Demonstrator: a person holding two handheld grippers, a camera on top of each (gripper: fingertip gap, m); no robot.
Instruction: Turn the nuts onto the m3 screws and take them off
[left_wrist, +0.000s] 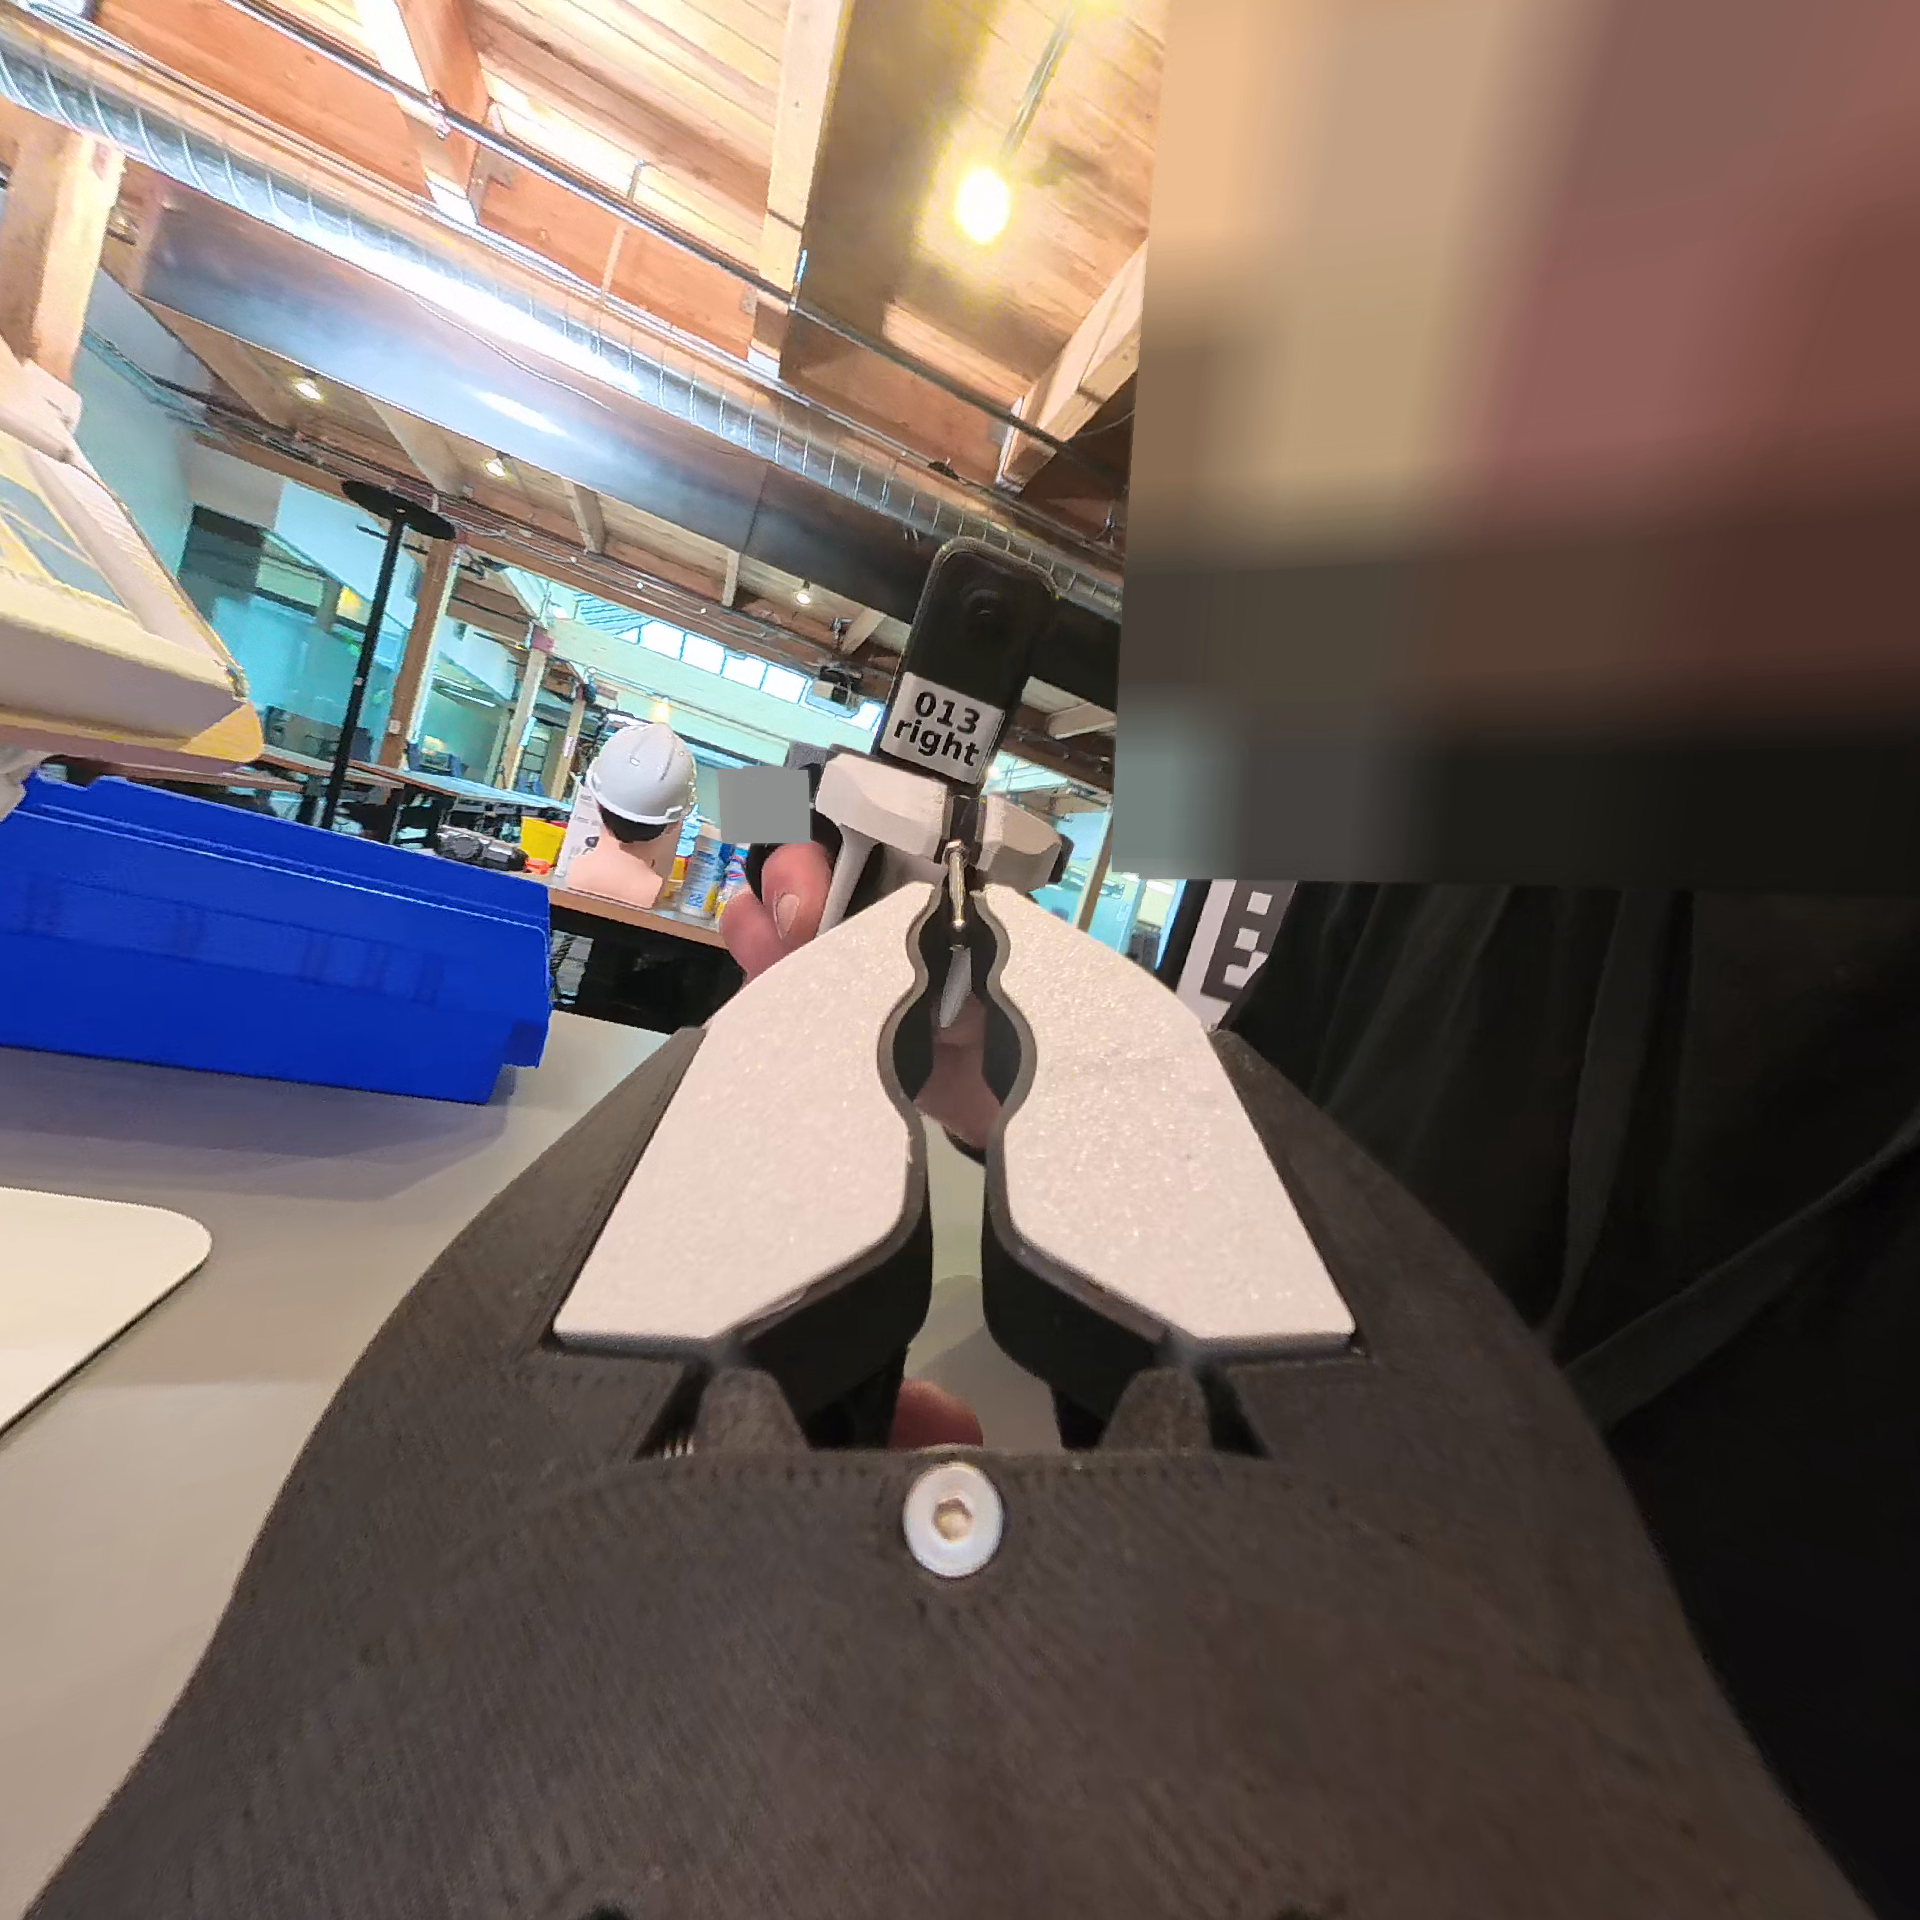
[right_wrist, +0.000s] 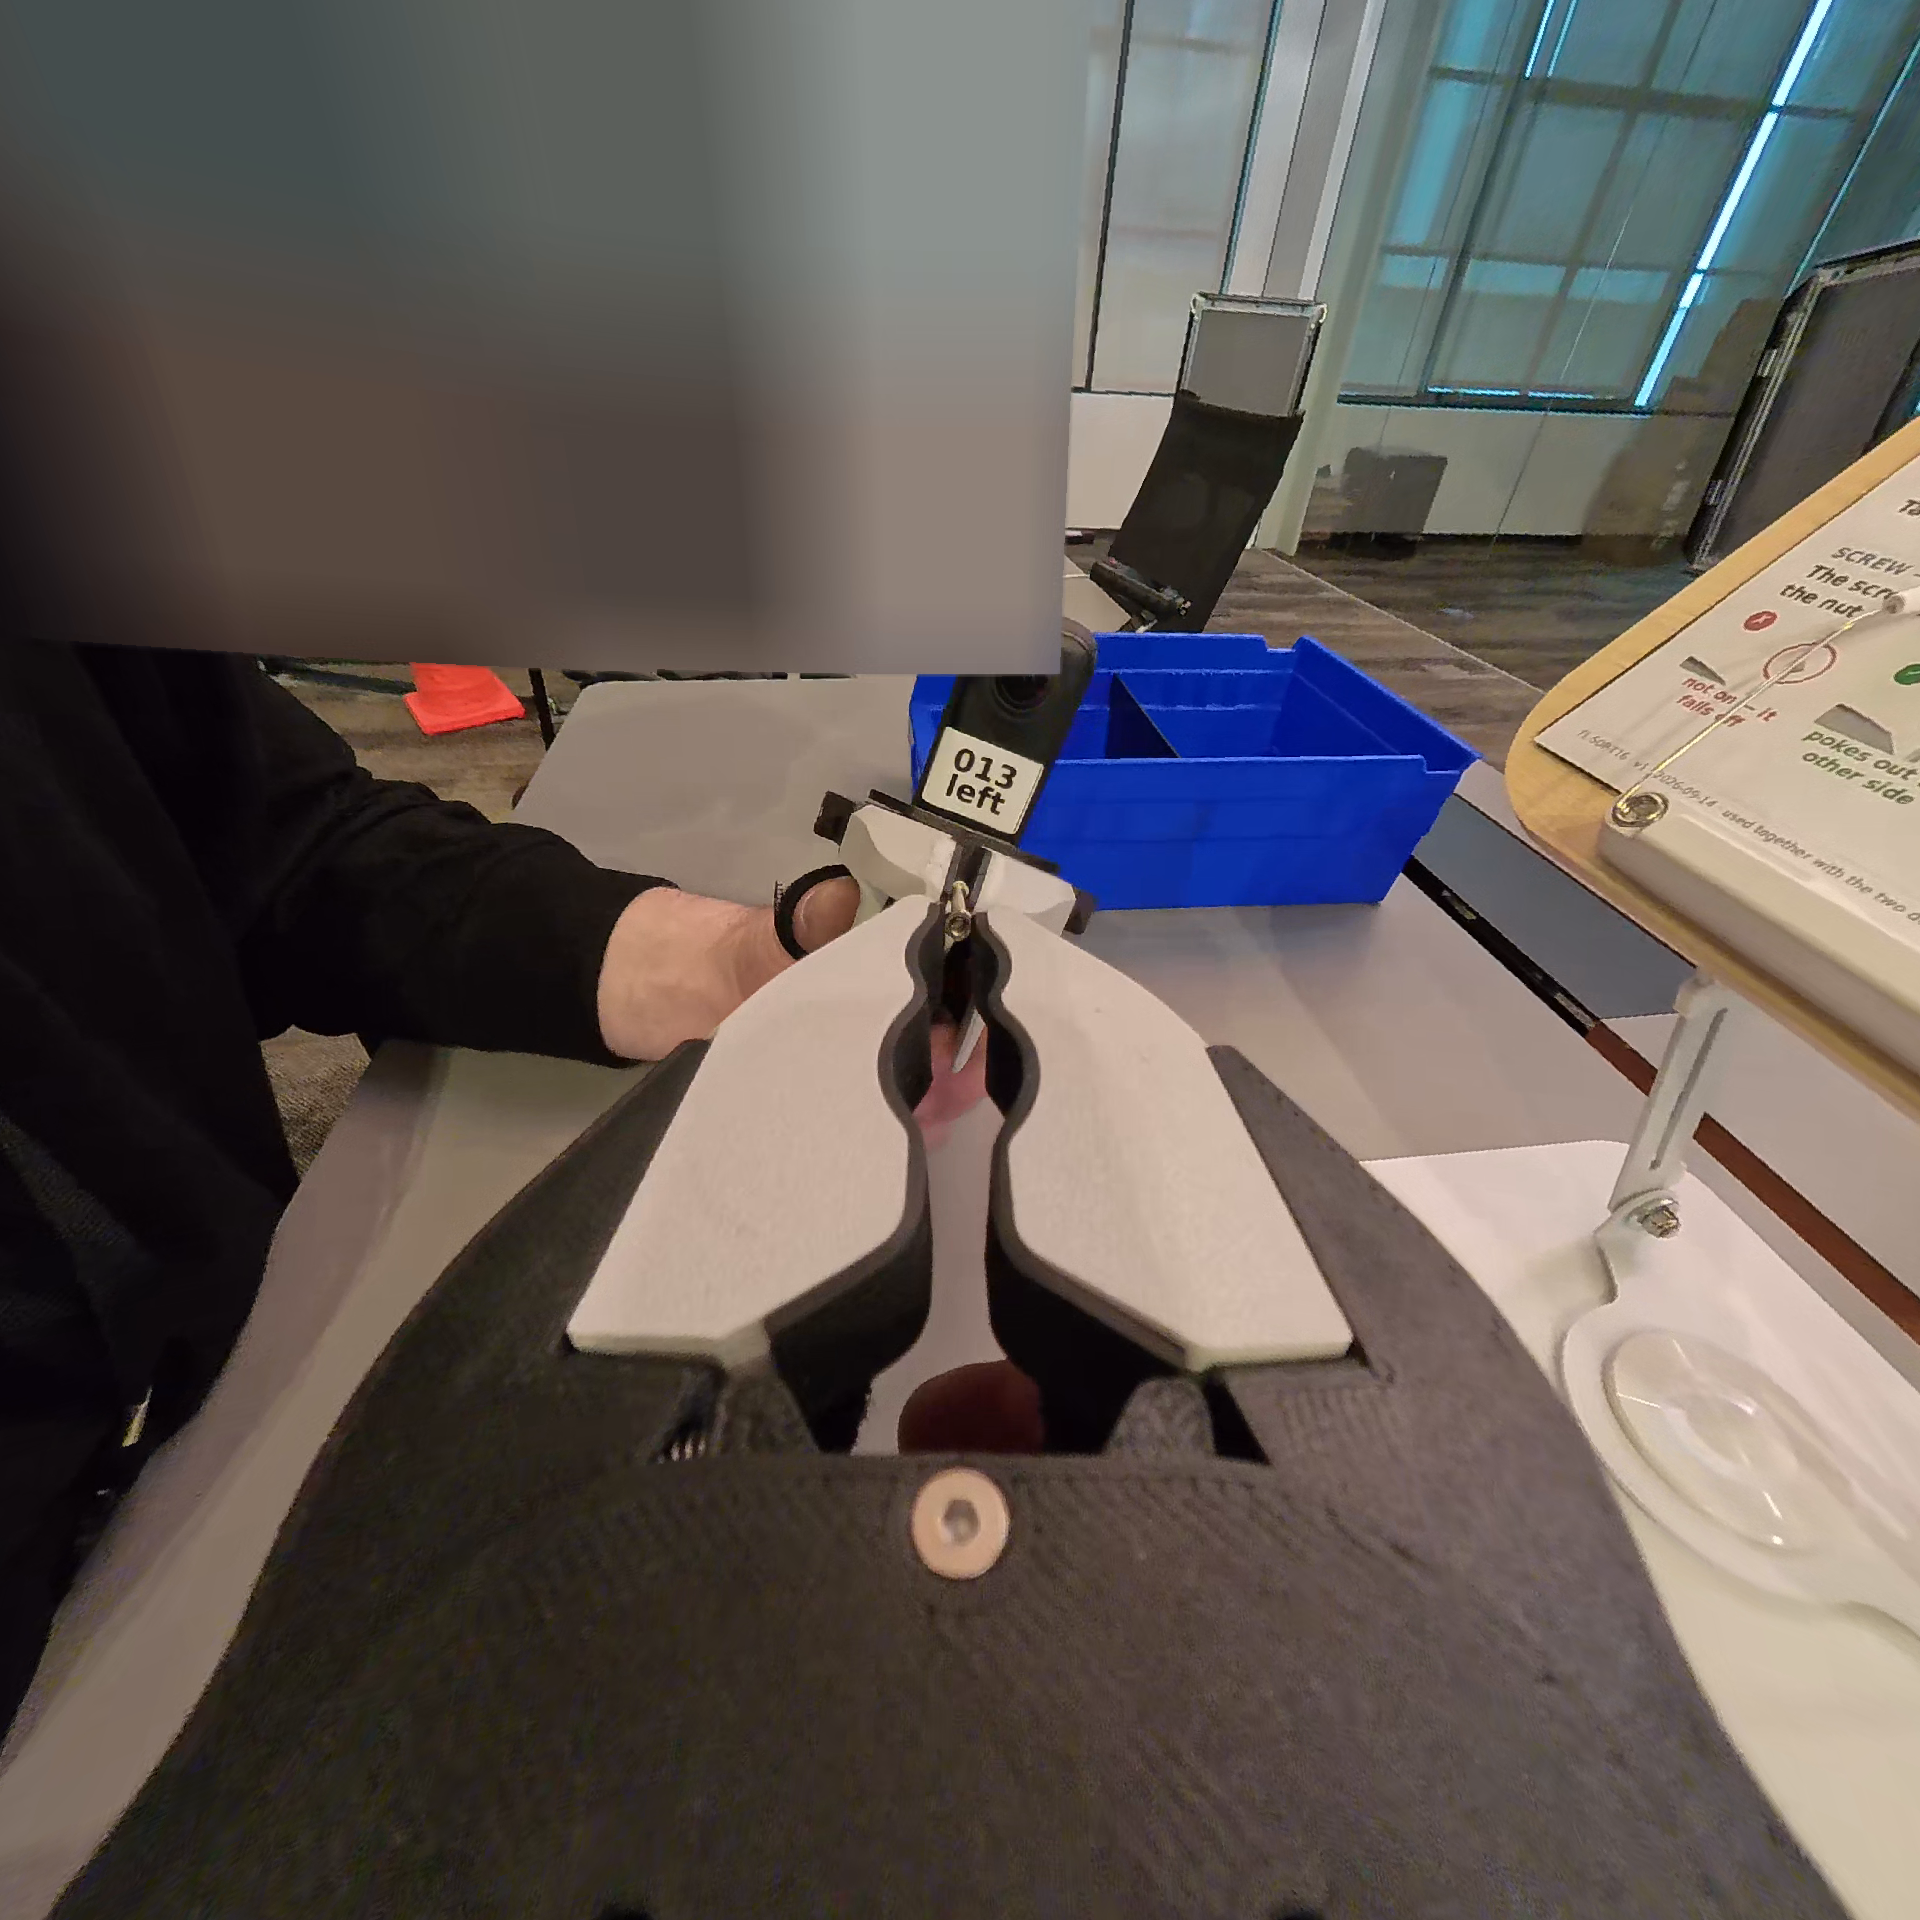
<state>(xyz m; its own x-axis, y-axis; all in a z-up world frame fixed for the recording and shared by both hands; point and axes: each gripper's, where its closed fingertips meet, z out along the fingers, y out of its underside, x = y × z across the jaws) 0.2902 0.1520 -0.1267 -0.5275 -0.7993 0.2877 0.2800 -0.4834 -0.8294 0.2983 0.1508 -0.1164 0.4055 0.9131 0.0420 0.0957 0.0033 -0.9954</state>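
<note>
At the tips of the left gripper, in the left wrist view, a small metal screw stands between the two white fingers, which are drawn together on it; directly beyond the tips the right gripper faces the opposite way, meeting the same screw head-on, and a hand shows to the left of the fingers. A blue bin rests on the grey table well to the left of the fingers. Whether a nut already sits on the thread cannot be told here. At the tips of the right gripper, in the right wrist view, the fingers are likewise closed, pinching a small metal piece, seemingly the nut on the screw end, with the left gripper just beyond and its holding hand to the left of the fingers. The blue bin lies beyond and to the right; an instruction board stands far to the right. Probable hazards: the two axes may drift out of line, so the nut cross-threads or jams; the tiny parts are held only at the extreme tips, so a slight loosening or twist may let either slip and drop to the table; regrasping between turns may lose the nut.
</note>
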